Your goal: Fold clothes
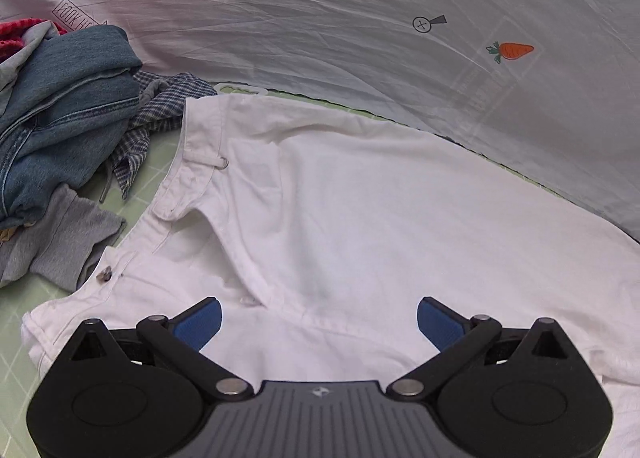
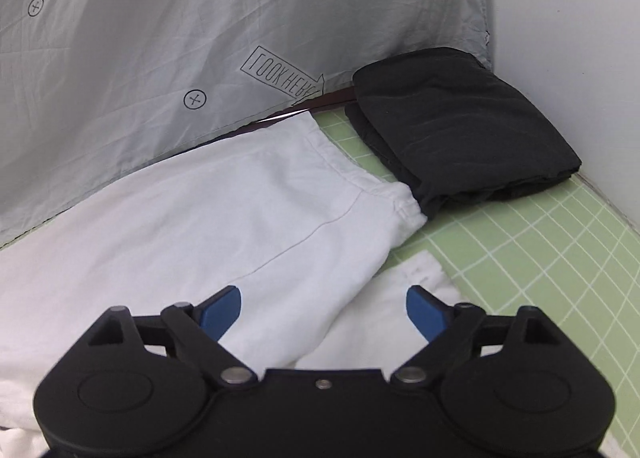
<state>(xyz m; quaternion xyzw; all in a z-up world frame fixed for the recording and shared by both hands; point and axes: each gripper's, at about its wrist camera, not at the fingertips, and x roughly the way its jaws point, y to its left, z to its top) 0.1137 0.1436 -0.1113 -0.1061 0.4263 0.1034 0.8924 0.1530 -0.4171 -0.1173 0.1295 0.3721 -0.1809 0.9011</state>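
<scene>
Left tongs (image 1: 319, 321) gaping wide at the bottom of the frame, blue pads (image 1: 200, 322) apart, nothing between them, hovering over white trousers (image 1: 340, 210). Right tongs (image 2: 323, 312) likewise spread open and empty, low in the frame above the trouser legs.

White trousers spread flat across the green gridded worktop (image 2: 540, 258), filling the centre of both views. Waistband (image 1: 176, 186) at centre left in the left view, with belt loops and a dark button (image 1: 105, 274) near the lower left. Soft creases across the seat. Two leg ends at centre right in the right view, the upper hem (image 2: 404, 206) touching a folded black garment (image 2: 460, 126) in the upper right.

Heap of unfolded clothes at the left edge of the left view: blue denim (image 1: 60, 106), checked shirt (image 1: 160, 106), grey knit (image 1: 60, 242). Pale printed sheet (image 1: 360, 18) hanging behind, along the top.
</scene>
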